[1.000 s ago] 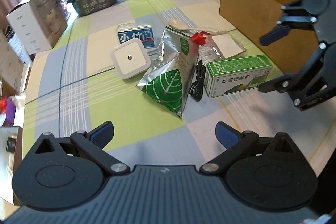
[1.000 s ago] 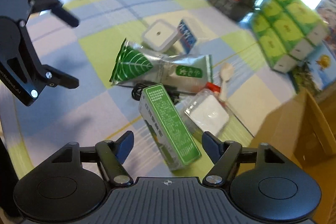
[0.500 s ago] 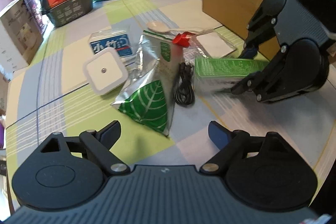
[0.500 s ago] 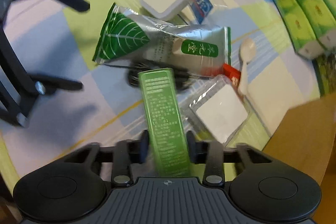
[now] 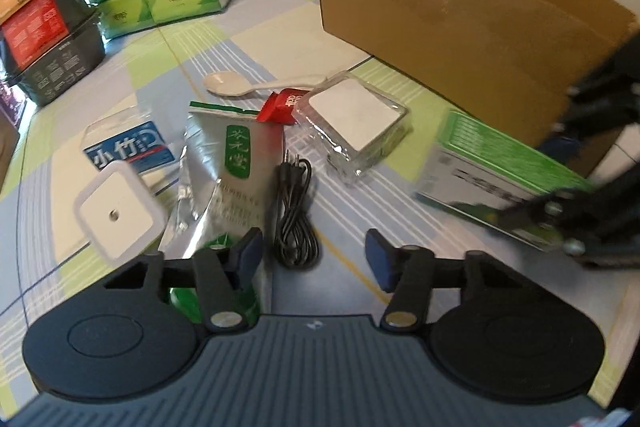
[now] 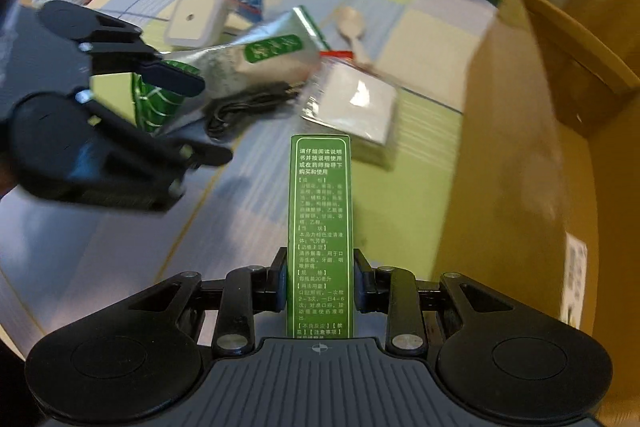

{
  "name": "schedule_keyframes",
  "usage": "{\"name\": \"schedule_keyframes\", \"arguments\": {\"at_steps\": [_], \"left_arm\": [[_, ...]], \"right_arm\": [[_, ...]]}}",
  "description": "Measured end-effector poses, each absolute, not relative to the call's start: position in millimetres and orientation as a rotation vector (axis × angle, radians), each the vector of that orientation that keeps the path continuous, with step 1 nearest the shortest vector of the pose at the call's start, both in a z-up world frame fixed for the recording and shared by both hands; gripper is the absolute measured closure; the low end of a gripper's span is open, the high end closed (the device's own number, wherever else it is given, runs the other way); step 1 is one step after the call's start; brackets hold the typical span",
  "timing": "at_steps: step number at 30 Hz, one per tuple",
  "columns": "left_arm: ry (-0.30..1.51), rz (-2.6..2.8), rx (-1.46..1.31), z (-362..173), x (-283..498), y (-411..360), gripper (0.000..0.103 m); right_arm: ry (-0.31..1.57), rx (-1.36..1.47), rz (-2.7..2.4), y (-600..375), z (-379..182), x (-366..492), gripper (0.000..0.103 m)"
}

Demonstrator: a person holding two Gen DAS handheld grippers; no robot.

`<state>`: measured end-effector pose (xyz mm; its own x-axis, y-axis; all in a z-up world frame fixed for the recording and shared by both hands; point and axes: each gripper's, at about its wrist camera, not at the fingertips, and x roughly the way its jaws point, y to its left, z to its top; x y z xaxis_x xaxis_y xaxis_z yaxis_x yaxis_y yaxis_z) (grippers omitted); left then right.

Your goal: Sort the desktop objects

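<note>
Though clamped in right gripper [image 6: 320, 285], green box [image 6: 320, 211] lengthwise, pointing forward.

**Green box lifted, the rest on the checked cloth**

The long green box [image 6: 319, 227] is clamped near one end, raised beside the cardboard carton [image 5: 460, 11]. Left of it lie the clear-wrapped white pad [image 5: 354, 121], coiled black cable [image 5: 294, 219], silver leaf-print pouch [image 5: 236, 171], white square device [image 5: 116, 215], blue-labelled packet [image 5: 128, 149], white spoon [image 5: 244, 86] and red sachet [image 5: 285, 104].
</note>
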<state>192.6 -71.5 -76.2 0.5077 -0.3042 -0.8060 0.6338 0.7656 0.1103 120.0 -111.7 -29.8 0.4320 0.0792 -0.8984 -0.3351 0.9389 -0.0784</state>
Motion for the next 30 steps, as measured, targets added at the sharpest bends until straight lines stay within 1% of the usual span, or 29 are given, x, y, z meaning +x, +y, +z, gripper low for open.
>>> {"name": "schedule_keyframes", "arguments": {"at_steps": [4, 6, 7, 8, 9, 14, 19, 26, 30], "left_arm": [[0.872, -0.57, 0.414, -84, 208, -78, 0.07], [0.889, -0.56, 0.409, -89, 215, -82, 0.073], [0.902, -0.555, 0.403, -91, 218, -83, 0.08], [0.91, -0.545, 0.404, -93, 220, -84, 0.084], [0.907, -0.54, 0.399, -93, 220, -84, 0.086], [0.977, -0.498, 0.361, -89, 204, -74, 0.087], [1.055, -0.457, 0.299, -83, 159, -50, 0.087], [1.066, -0.443, 0.245, -79, 103, -44, 0.087], [1.035, -0.436, 0.264, -81, 80, -50, 0.086]], "right_arm": [[1.082, -0.238, 0.265, -115, -25, 111, 0.076], [1.077, -0.227, 0.265, -115, -26, 109, 0.076], [1.075, -0.223, 0.264, -114, -27, 109, 0.076], [1.073, -0.22, 0.265, -114, -27, 108, 0.076], [1.073, -0.22, 0.267, -114, -28, 107, 0.076], [1.067, -0.22, 0.297, -112, -29, 95, 0.076], [1.069, -0.179, 0.328, -112, -33, 72, 0.076], [1.029, -0.153, 0.321, -118, -35, 37, 0.075], [1.023, -0.141, 0.317, -123, -39, 28, 0.074]]}}
